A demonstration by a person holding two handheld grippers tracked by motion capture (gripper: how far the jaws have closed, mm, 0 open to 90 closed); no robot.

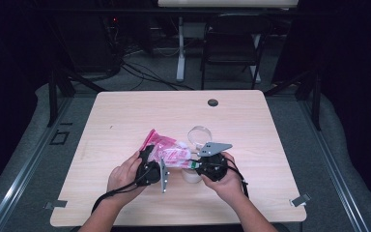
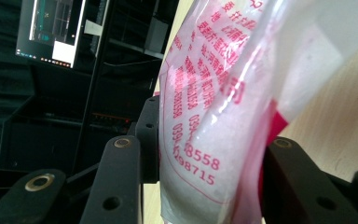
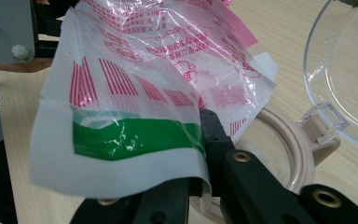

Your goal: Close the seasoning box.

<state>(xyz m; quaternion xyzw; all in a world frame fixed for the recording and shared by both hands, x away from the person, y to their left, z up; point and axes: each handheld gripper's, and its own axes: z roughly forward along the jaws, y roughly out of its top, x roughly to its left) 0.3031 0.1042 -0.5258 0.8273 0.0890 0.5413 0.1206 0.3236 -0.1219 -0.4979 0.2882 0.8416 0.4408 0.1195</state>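
A pink-and-white printed plastic bag [image 1: 168,151] with white granules inside is held up between my two grippers near the table's front middle. My left gripper [image 1: 147,157] is shut on one end of the bag [image 2: 200,140], with its jaws [image 2: 205,158] pressing on both sides. The right gripper [image 1: 196,165] is shut on the opposite, green-banded edge of the bag [image 3: 135,93], pinched at its tips [image 3: 203,140]. Under that edge stands an open beige round container [image 3: 284,140], also seen below the bag [image 1: 192,176]. Its clear hinged lid [image 3: 345,70] is swung back [image 1: 200,134].
The wooden table [image 1: 125,116] has a black grommet hole [image 1: 213,102] near its far edge. Metal clips [image 1: 300,199] sit at the front corners. Beyond the table stand a folding chair [image 1: 232,43] and a white desk leg [image 1: 180,53]. A lit monitor [image 2: 51,28] hangs at the side.
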